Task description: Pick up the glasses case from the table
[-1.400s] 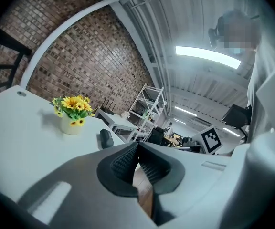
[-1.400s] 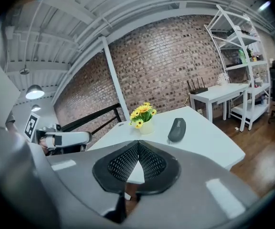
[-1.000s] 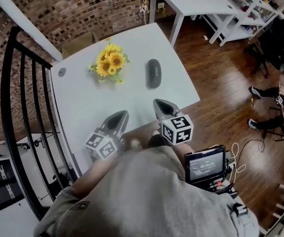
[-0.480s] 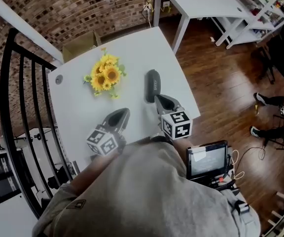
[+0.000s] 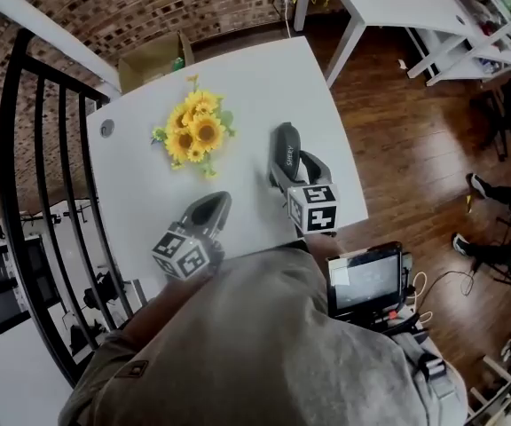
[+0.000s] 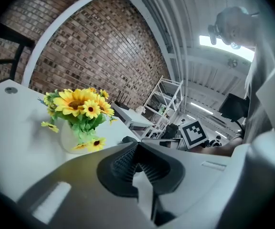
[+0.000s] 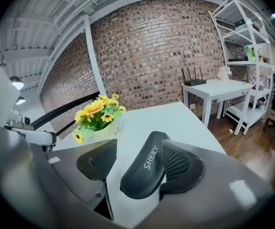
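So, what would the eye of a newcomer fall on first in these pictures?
The yellow sunflowers stand out on the white table. To their right lies the dark glasses case, and the right gripper, jaws opening, straddles its near end. The left gripper is shut and empty.

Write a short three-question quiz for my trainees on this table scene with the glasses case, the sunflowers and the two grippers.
1. True or false: the glasses case lies between the jaws of the right gripper.
2. In the head view, what stands on the table to the left of the glasses case? A sunflowers; B a mug; C a book.
3. Fill the blank: the jaws of the left gripper are ____, with nothing held.

Key
1. True. The right gripper's jaws are opening with the case between them, not clamped.
2. A.
3. Together.
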Motion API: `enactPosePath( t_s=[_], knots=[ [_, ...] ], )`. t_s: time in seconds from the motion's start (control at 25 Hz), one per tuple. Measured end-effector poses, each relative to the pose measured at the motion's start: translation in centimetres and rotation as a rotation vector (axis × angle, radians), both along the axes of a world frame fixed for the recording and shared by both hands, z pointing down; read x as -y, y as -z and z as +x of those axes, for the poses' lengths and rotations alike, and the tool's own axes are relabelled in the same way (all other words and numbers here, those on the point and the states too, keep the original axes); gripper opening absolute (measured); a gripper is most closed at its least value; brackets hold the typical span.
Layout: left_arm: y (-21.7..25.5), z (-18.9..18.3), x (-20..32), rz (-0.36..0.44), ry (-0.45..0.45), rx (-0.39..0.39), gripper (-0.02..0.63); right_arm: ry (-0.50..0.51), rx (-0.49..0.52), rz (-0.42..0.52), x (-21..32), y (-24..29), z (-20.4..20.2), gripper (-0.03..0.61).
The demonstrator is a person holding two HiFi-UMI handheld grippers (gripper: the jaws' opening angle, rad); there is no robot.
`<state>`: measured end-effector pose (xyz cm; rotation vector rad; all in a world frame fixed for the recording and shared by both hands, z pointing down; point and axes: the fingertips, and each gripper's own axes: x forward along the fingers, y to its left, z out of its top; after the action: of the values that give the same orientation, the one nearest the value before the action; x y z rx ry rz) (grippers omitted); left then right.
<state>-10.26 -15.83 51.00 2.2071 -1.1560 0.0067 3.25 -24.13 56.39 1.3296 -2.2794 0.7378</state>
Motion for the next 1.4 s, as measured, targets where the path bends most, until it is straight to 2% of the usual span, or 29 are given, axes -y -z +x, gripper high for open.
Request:
enactPosePath(
  t_s=[0.24,0.56,0.8,0.96,1.2,1.4],
  knots=[
    [-0.6,-0.7,0.8,-0.026,0.012,0.006,0.002,-0.003,-0.055,-0.060,1.3,-2.5,-0.8,0.410],
    [-1.6,-1.0,1.4,-0.054,0.024,0.005,0.002,0.000,-0.164,-0.148,1.3,-6.8,-1.2,0.523],
    [-2.2,-1.0,1.9,-0.067,0.028,0.005,0.002,0.009,-0.191,-0.208,1.0,-8.9,-1.6,0.589],
    [-2.3,-1.0,2.2,-0.070,0.024,0.006,0.002,-0.002,-0.200,-0.240,0.6,-9.8,-1.7,0.588],
    [-2.5,-1.4,2.5,-0.074,0.021,0.013,0.002,-0.032,-0.206,-0.234,0.8,-10.0,-1.3,0.509],
    [-2.6,-1.4,2.5,-0.074,0.011,0.012,0.002,-0.017,-0.207,-0.236,0.6,-10.0,-1.0,0.495]
  ],
)
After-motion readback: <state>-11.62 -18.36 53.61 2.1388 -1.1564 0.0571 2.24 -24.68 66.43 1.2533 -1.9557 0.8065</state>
